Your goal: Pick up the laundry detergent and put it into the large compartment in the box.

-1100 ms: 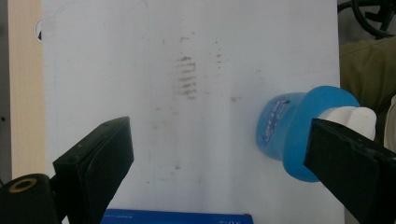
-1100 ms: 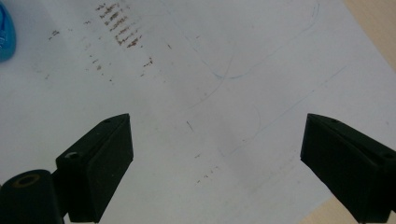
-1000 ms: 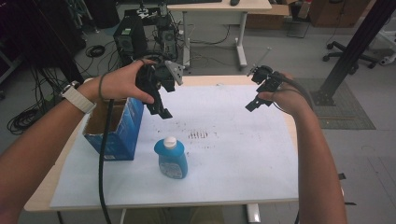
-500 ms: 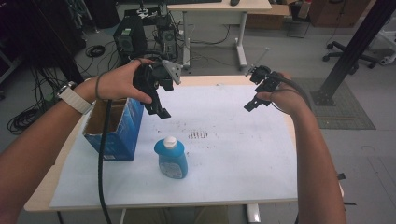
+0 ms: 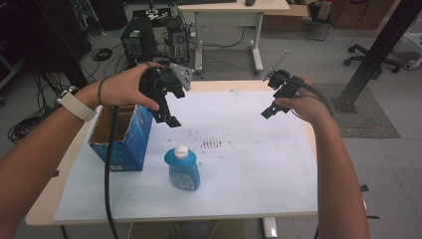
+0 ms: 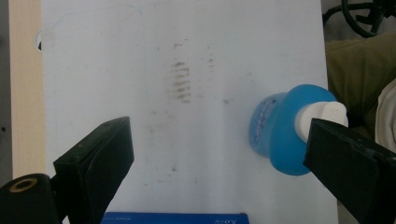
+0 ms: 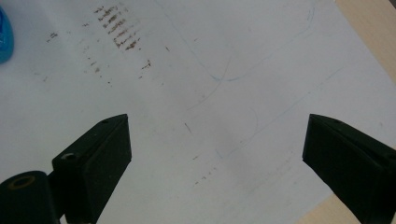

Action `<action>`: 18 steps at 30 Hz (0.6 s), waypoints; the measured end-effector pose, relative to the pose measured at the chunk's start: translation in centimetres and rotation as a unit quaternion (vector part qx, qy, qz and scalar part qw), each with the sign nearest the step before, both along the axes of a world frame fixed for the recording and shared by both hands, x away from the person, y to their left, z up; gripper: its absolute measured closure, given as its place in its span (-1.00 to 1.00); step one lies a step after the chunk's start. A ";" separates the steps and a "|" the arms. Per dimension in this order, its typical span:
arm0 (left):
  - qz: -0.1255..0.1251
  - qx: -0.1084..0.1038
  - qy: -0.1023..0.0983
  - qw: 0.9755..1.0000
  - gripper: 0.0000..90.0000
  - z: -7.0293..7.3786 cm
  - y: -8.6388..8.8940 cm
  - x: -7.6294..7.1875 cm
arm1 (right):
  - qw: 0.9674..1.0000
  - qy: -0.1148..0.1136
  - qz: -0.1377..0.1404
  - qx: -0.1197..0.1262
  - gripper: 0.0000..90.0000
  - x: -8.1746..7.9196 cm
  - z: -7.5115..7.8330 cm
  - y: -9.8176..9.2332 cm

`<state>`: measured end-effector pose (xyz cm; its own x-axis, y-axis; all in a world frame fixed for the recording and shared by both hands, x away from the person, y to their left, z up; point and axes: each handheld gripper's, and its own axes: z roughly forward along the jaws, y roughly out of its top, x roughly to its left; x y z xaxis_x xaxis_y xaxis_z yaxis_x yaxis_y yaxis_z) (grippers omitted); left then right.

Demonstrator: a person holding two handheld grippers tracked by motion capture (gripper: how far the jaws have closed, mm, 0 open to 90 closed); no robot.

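A blue bottle [image 5: 182, 168] with a white cap stands upright on the white sheet near the table's front. An open blue box [image 5: 121, 134] stands to its left. My left gripper [image 5: 165, 114] hangs open above the sheet beside the box's far corner, nothing between its jaws. In the left gripper view the bottle [image 6: 285, 128] lies below, partly behind the right jaw, and the box's edge [image 6: 175, 218] shows at the bottom. My right gripper [image 5: 272, 105] hovers open over the sheet's far right part. The right gripper view catches the bottle's edge [image 7: 3, 37].
White paper sheet [image 5: 249, 164] with dark smudges [image 5: 211, 144] covers the wooden table [image 5: 42, 206]. Beyond the table stand a desk [image 5: 234, 7], computer gear with cables [image 5: 149, 30] and an office chair [image 5: 378, 52]. A black post [image 5: 373, 55] rises at right.
Both hands have drifted slightly toward the far side of the table. The bottle and box have not moved, and both grippers stay open.
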<state>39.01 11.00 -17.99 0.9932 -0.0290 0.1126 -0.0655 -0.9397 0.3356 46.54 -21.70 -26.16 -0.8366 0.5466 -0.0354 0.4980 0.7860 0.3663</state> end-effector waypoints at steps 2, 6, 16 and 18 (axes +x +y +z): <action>-0.002 0.000 0.000 1.000 -0.82 0.1 0.0 -0.2 | 1.000 0.001 0.001 0.000 -0.82 0.0 0.0 0.0; -0.001 -0.002 0.001 1.000 -0.85 0.3 0.2 -0.4 | 1.000 0.002 0.001 -0.002 -0.82 0.1 -0.1 0.0; -0.008 -0.002 -0.002 1.000 -0.85 0.6 0.6 -0.8 | 1.000 0.003 0.001 -0.001 -0.82 -0.1 0.0 -0.1; -0.010 -0.004 -0.003 1.000 -0.85 0.6 0.6 -1.0 | 1.000 0.003 0.001 -0.001 -0.82 -0.1 0.0 -0.1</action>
<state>38.01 11.63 -17.41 0.9918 -0.0476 0.1183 -0.0857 -0.9357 0.3424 46.40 -21.77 -26.16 -0.8379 0.5449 -0.0318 0.4986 0.7878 0.3615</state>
